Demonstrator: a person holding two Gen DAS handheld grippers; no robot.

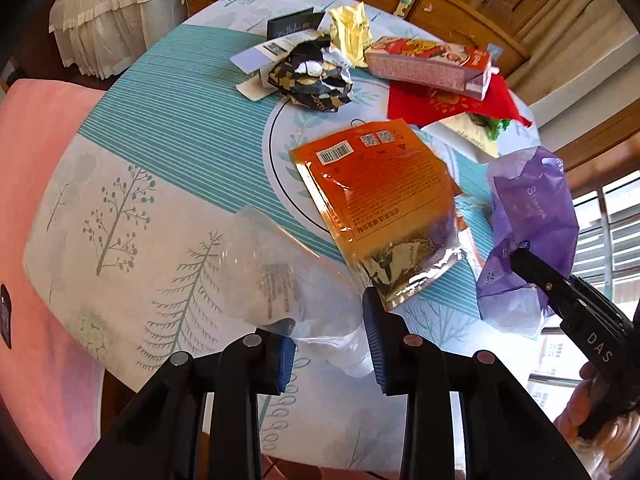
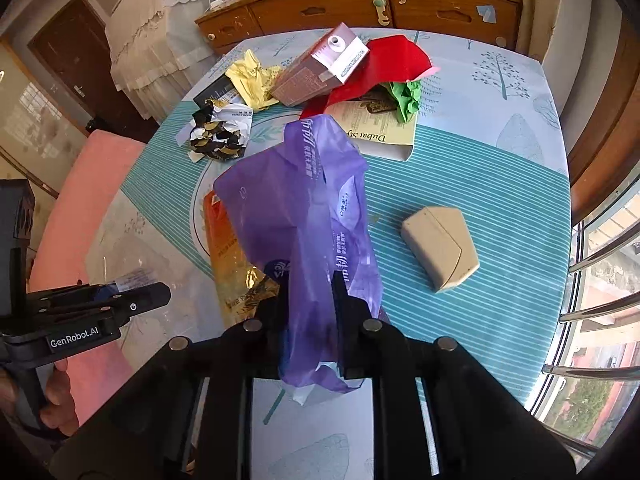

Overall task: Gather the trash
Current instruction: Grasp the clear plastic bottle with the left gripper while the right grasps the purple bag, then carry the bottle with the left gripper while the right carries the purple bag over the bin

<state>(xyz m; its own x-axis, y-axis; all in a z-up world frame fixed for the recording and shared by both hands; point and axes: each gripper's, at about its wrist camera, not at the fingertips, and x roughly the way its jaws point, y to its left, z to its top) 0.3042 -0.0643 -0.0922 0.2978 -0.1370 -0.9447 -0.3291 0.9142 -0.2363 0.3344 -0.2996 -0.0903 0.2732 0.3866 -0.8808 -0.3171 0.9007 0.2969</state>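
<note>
Because we gather rubbish two-handed, our left gripper pinches the clear bottle while, at three o'clock, our right gripper clamps the purple bag.

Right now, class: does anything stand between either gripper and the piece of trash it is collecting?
Nothing visible does. The left gripper is closed on the clear plastic bottle, and the right gripper is closed on the purple plastic bag. The orange pouch lies beside both, untouched.
</note>
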